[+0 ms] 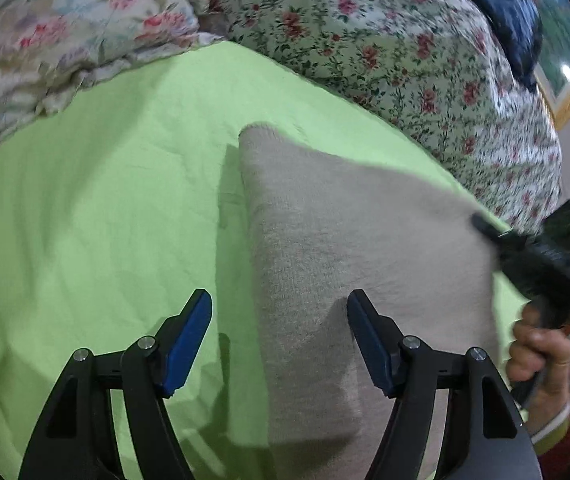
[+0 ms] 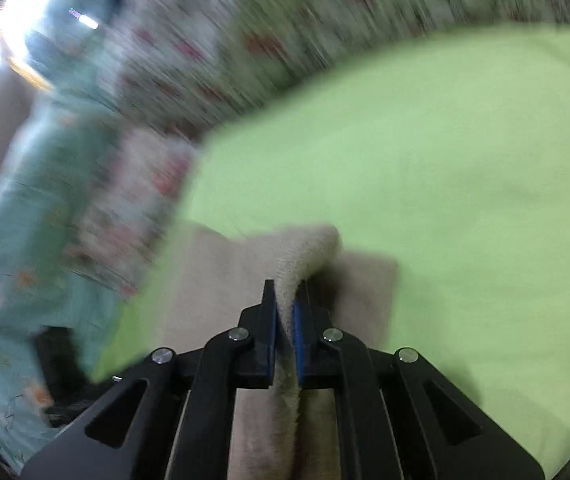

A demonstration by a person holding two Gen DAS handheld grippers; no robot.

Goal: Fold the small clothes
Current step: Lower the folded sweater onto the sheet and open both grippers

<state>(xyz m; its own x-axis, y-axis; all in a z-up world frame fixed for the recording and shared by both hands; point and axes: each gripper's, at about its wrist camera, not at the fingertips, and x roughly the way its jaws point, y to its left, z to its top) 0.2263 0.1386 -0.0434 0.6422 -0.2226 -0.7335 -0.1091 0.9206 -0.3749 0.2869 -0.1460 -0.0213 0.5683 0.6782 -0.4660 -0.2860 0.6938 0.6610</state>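
- Our left gripper (image 1: 279, 336) hangs wide open, nothing in it, just above the near end of the cloth (image 1: 357, 248); its left finger is over bare sheet (image 1: 85, 200), its right finger over the beige knit.
- The cloth runs away from that gripper, long axis fwd and slightly left, ending in a rounded far corner. Its left edge passes btwn the open fingers.
- Our right gripper (image 2: 285, 312) is pinched tight on a raised ridge of cloth (image 2: 309, 256); the rest lies flat on the sheet (image 2: 445, 160) below and ahead of it.
- From the left wrist view, the right gripper (image 1: 497, 236) sits at the cloth's right edge, well right of the left one; its tips are blurred there.
- Our read: the right side is nearer and already has its hold, so the fold likely goes across to the left, w/ the left gripper needing only to drop onto the edge under it.
- The floral quilt (image 1: 385, 52) lies beyond the sheet; the right wrist view is motion-blurred, so finer detail can't be told.
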